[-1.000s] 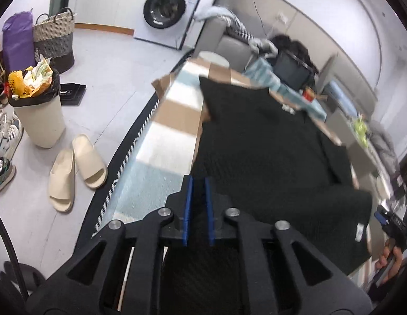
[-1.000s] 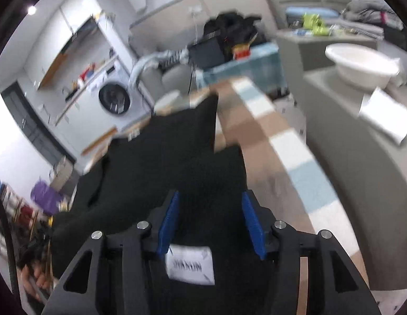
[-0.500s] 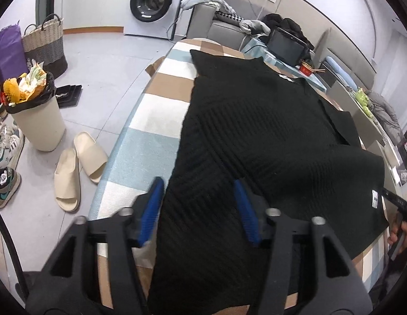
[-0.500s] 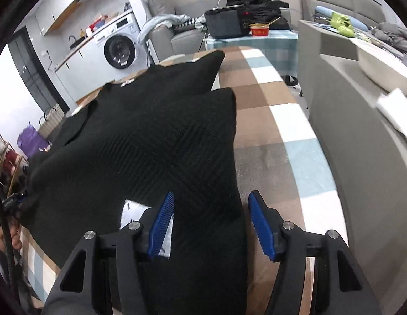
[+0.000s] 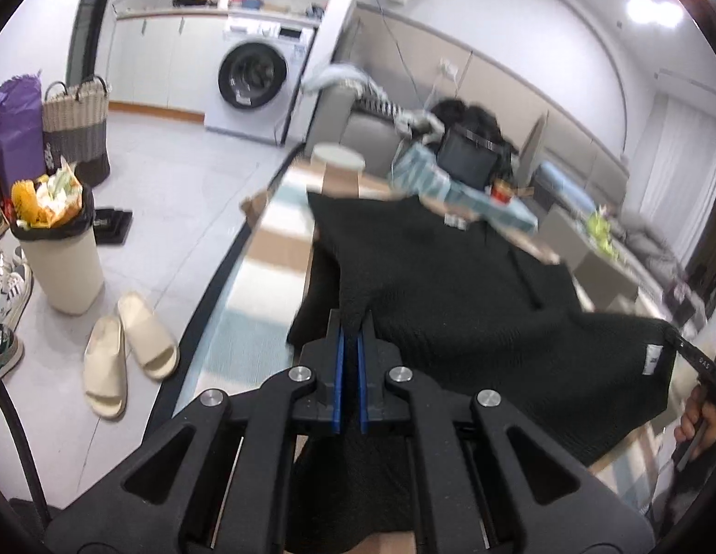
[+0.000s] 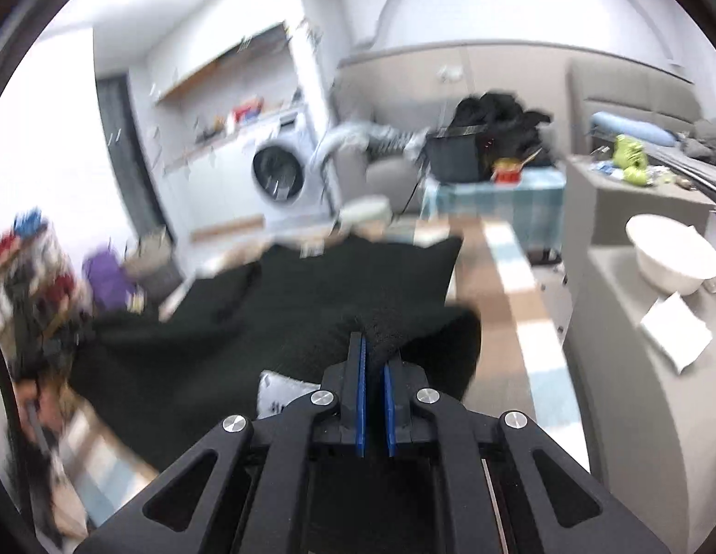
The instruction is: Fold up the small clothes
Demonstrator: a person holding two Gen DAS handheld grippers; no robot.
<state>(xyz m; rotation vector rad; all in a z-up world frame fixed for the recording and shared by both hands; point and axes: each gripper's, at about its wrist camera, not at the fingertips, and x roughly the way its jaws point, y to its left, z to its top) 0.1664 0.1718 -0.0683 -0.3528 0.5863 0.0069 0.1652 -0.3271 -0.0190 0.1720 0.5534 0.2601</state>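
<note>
- My left claw (image 5: 350, 334) is clamped tight, its blue pads pinching a bunched corner of the black knit garment (image 5: 450, 286), which peaks up right at the fingertips.
- My right claw (image 6: 374, 355) is likewise closed hard on another bunch of the same garment (image 6: 312, 304), the cloth gathered into a ridge between its pads.
- Beyond both claws the garment spreads over the checked tablecloth (image 5: 270, 249) of blue, brown and white squares, its far end lying flat toward the sofa.
- Only the left view shows the floor off to my left: a pair of cream slippers (image 5: 127, 351), a full waste bin (image 5: 57, 258), a woven basket (image 5: 76, 124) and a purple bag (image 5: 16, 134).
- The left view also catches, at its far right edge, my other hand (image 5: 695, 420) and the garment's white label (image 5: 652, 360) just beside it.
- Only the right view shows the grey counter to my right, with a white bowl (image 6: 672, 254) and a sheet of white paper (image 6: 676, 328) on it.
- The right view shows the same label (image 6: 279, 392) just left of my fingers, blurred.
- The washing machine (image 5: 256, 83) stands well ahead in both views.
</note>
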